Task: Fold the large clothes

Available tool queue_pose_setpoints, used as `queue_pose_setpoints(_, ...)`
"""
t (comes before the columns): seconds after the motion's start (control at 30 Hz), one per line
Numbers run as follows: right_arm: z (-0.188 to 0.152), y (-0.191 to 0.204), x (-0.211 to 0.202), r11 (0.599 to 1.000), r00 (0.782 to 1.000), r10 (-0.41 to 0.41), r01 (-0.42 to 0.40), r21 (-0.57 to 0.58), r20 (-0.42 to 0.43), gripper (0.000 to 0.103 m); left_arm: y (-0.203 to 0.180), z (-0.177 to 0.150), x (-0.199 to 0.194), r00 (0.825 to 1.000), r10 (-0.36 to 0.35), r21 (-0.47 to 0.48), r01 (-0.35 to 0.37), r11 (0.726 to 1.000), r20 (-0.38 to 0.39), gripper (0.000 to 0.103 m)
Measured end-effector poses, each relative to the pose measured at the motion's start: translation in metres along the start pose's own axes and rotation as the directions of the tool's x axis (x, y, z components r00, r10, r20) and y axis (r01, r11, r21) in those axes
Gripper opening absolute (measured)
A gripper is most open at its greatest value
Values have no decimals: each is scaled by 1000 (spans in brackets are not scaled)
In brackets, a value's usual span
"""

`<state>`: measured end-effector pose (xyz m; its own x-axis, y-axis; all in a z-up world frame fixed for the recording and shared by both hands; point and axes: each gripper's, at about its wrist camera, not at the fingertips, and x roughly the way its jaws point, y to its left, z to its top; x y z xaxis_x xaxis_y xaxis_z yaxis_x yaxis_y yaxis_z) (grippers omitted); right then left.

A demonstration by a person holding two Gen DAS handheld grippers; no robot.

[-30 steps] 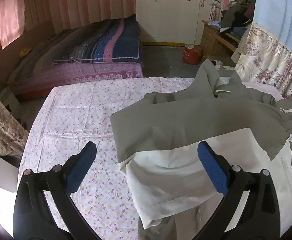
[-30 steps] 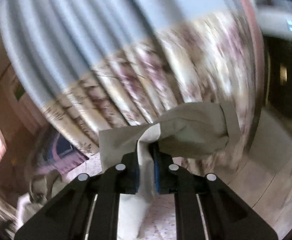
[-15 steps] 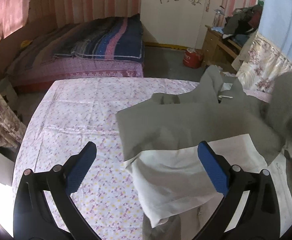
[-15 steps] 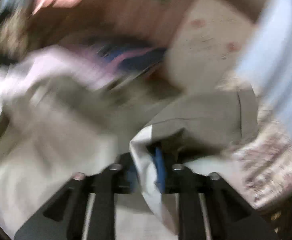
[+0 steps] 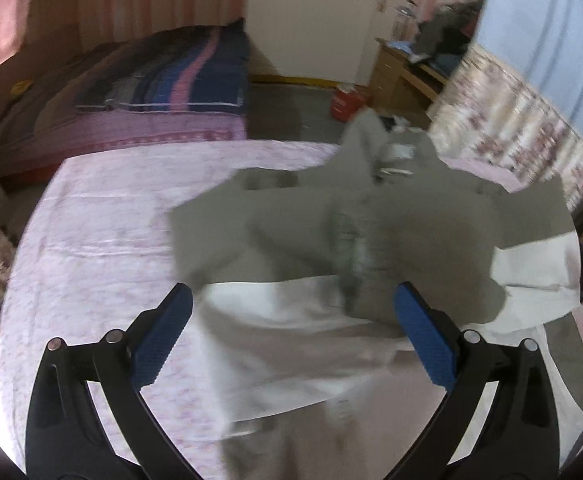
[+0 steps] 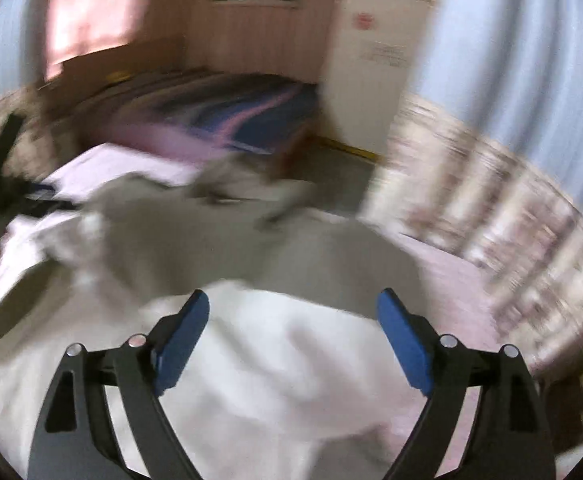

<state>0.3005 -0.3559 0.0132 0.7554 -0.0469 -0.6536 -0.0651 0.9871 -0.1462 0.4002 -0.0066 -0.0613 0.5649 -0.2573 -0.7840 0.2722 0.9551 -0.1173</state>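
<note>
A large grey-green jacket [image 5: 291,236] with a pale lining [image 5: 291,344] lies on the pink flowered sheet [image 5: 103,220]. Its right side is folded over, lining up [image 5: 531,264]. My left gripper [image 5: 291,332] hangs open above the jacket's lower part, with nothing between its blue pads [image 5: 163,336]. In the blurred right wrist view my right gripper [image 6: 293,340] is opening wide above the pale lining [image 6: 283,360]; the cloth lies below the pads [image 6: 403,344], not pinched. The jacket's grey outer cloth [image 6: 195,240] spreads beyond.
Past the sheet stands a bed with a striped blue and pink blanket [image 5: 171,80]. A red container [image 5: 345,100] sits on the floor near a wooden desk [image 5: 403,76] piled with clothes. A flowered curtain [image 5: 523,128] hangs on the right.
My right gripper swung the jacket's flap over from the curtain side onto the jacket and let go of it. The left gripper stayed open and shifted only slightly.
</note>
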Motion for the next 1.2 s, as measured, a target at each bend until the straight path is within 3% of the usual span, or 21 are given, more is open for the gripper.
queue_pose_setpoints(0.07, -11, -42, 6, 993, 1000, -29, 31, 116, -11, 86, -20, 0, 15, 999, -19, 42, 20, 999, -30, 100)
queue_pose_setpoints(0.2, -35, -105, 37, 937, 996, 34, -5, 348, -77, 86, -46, 3, 53, 990, -87, 63, 95, 993, -115, 100)
queue_pose_setpoints(0.27, -49, -122, 52, 910, 993, 71, -26, 413, -94, 86, -58, 6, 73, 982, -121, 59, 130, 990, -145, 79)
queue_pose_setpoints(0.3, -53, -117, 58, 904, 993, 79, -33, 426, -90, 86, -62, 7, 81, 974, -148, 59, 160, 985, -169, 38)
queue_pose_setpoints(0.33, -56, -118, 60, 895, 993, 92, -47, 443, -80, 86, -67, 9, 88, 970, -149, 56, 162, 985, -192, 34)
queue_pose_setpoints(0.43, -50, -107, 59, 901, 995, 100, -79, 427, -25, 86, -71, 16, 65, 989, -112, 85, 120, 989, -92, 26)
queue_pose_setpoints(0.5, -42, -97, 53, 917, 996, 90, -88, 390, 12, 86, -61, 25, 24, 995, -97, 82, 95, 992, 12, 26)
queue_pose_setpoints(0.6, -24, -81, 41, 941, 997, 59, -74, 330, 53, 86, -34, 32, -38, 989, -41, 52, 34, 998, 142, 27)
queue_pose_setpoints(0.67, -14, -72, 47, 952, 998, 50, -56, 300, 28, 86, -8, 23, -51, 995, -18, 38, 14, 999, 94, 39)
queue_pose_setpoints(0.7, -13, -70, 52, 955, 999, 48, -50, 292, 13, 86, 0, 18, -46, 998, 14, 36, -16, 999, 57, 56)
queue_pose_setpoints(0.73, -12, -66, 63, 960, 999, 42, -34, 279, -24, 86, 8, 11, -35, 996, 87, 42, -87, 995, 10, 87)
queue_pose_setpoints(0.77, -12, -64, 75, 963, 997, 33, -13, 270, -71, 86, 18, 2, -19, 973, 230, 68, -228, 971, -24, 93)
queue_pose_setpoints(0.8, -13, -64, 84, 963, 995, 27, 0, 270, -95, 86, 27, -7, -8, 949, 314, 91, -309, 947, -34, 93)
queue_pose_setpoints(0.83, -14, -63, 88, 961, 994, 26, 4, 277, -104, 86, 36, -14, -2, 935, 351, 103, -345, 933, -49, 93)
queue_pose_setpoints(0.87, -16, -64, 88, 958, 995, 33, -4, 285, -97, 86, 41, -18, -1, 932, 358, 100, -352, 931, -56, 93)
queue_pose_setpoints(0.97, -16, -62, 77, 962, 997, 26, -7, 274, -67, 86, 51, -24, -18, 947, 322, 59, -320, 945, -17, 94)
queue_pose_setpoints(1.1, -17, -52, 74, 970, 997, 40, -22, 243, -68, 86, 23, -12, -38, 966, 240, 74, -248, 966, 94, 95)
queue_pose_setpoints(1.13, -18, -44, 74, 976, 997, 39, -26, 217, -60, 81, 11, -8, -37, 972, 207, 85, -217, 972, 112, 95)
queue_pose_setpoints(1.17, -19, -36, 76, 982, 997, 41, -29, 187, -60, 56, 1, -3, -32, 981, 162, 99, -173, 980, 111, 95)
queue_pose_setpoints(1.2, -21, -26, 81, 989, 996, 42, -31, 143, -76, 39, -5, 0, -24, 987, 128, 107, -138, 985, 96, 94)
